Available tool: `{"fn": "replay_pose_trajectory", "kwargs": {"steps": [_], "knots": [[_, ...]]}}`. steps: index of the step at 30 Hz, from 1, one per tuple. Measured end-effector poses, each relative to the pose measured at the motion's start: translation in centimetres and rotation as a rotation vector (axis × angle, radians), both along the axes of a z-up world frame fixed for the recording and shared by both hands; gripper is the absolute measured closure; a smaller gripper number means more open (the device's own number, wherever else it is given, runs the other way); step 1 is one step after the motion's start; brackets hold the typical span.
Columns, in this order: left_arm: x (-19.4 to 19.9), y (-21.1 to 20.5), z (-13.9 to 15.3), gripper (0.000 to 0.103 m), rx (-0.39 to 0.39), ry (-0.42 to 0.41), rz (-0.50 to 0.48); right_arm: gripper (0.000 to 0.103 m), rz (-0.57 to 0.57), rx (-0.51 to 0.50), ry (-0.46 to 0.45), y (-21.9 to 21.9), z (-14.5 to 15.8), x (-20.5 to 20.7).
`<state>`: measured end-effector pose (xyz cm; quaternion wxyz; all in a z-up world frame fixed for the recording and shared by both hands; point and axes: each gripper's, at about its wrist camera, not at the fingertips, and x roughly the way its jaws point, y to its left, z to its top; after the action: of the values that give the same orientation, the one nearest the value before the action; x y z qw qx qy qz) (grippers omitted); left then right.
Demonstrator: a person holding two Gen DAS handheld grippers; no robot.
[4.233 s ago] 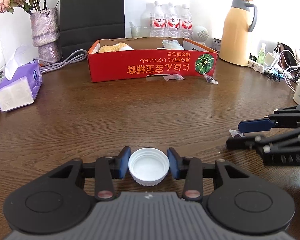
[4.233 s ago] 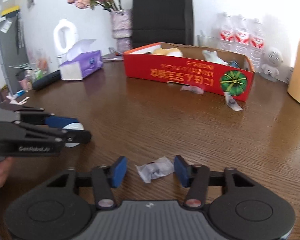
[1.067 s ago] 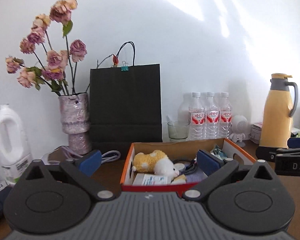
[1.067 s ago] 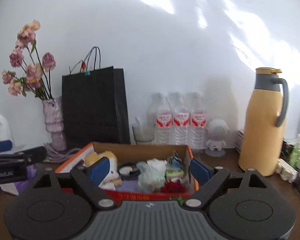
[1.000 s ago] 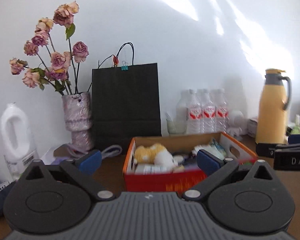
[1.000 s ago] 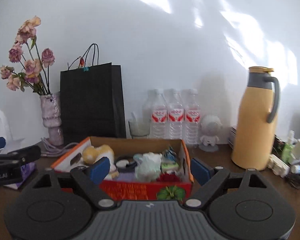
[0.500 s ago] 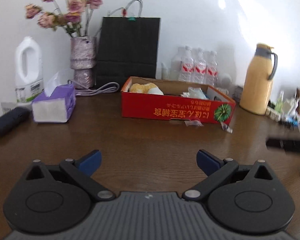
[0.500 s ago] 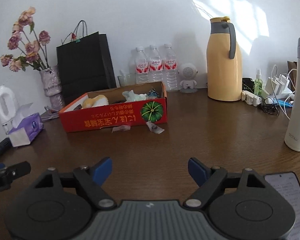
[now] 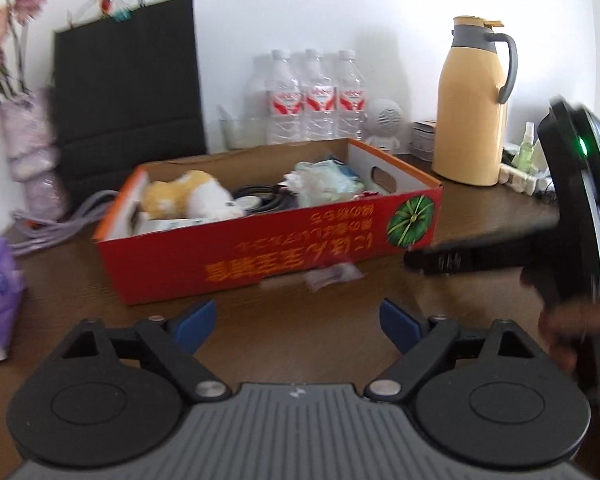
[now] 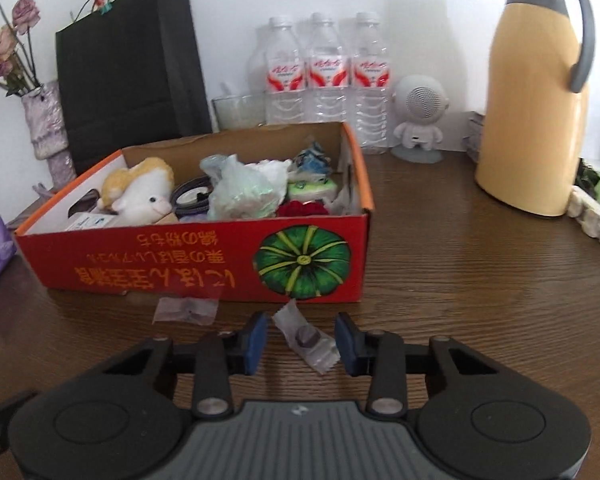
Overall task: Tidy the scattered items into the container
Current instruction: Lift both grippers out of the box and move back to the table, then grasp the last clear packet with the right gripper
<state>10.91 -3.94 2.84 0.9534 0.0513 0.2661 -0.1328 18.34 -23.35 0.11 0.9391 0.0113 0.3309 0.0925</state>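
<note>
Dark wood tabletop [image 10: 480, 280], red box [image 10: 204, 258] at 12 o'clock, part-filled. Right tool [image 10: 301, 344] has just been closing, pads astride a clear wrapper [image 10: 306, 340], not yet pinching. Second wrapper [image 10: 186, 310] at 10 o'clock. Left tool [image 9: 296, 322] wide, narrowing, empty. Yellow jug [image 10: 534, 92] at 2 o'clock.

The red cardboard box [image 10: 204, 256] carried yellow Japanese lettering printed upside down on its front, beside a green pumpkin picture; the characters could not be read surely. The three water bottles [image 10: 326, 76] wore red-and-white labels, their script too small to read.
</note>
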Motion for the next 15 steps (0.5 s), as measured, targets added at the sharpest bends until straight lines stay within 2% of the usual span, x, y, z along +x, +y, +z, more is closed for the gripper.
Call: {"fn": "replay_pose_trajectory", "kwargs": {"steps": [2,4,7,9,11,13,15], "knots": [[1.8,-0.5,-0.2,0.021,-0.034,0.019,-0.004,0.082,-0.009,-0.024,0.01,0.0,-0.4,0.4],[3.6,-1.2,-0.6,0.025,-0.07,0.063,-0.004,0.086,-0.001,-0.01,0.014,-0.5,-0.4,0.4],[5.6,-2.3,-1.3,0.031,-0.121,0.122,0.044,0.09,-0.006,0.024,0.02,-1.6,-0.3,0.0],[6.4,-3.5,-1.8,0.033,-0.114,0.121,0.066,0.091,-0.031,0.059,0.01,-2.6,-0.3,-0.5],[7.1,-4.7,-2.2,0.037,-0.076,0.113,0.096,0.092,-0.065,0.11,-0.001,-3.7,-0.2,-0.8],[7.9,-5.3,-2.5,0.046,-0.06,0.136,0.106,0.093,-0.082,0.137,-0.024,-4.3,0.1,-1.2],[8.6,-5.5,-2.9,0.052,-0.054,0.153,0.112,0.093,-0.081,0.157,-0.051,-4.6,0.5,-1.6]]}}
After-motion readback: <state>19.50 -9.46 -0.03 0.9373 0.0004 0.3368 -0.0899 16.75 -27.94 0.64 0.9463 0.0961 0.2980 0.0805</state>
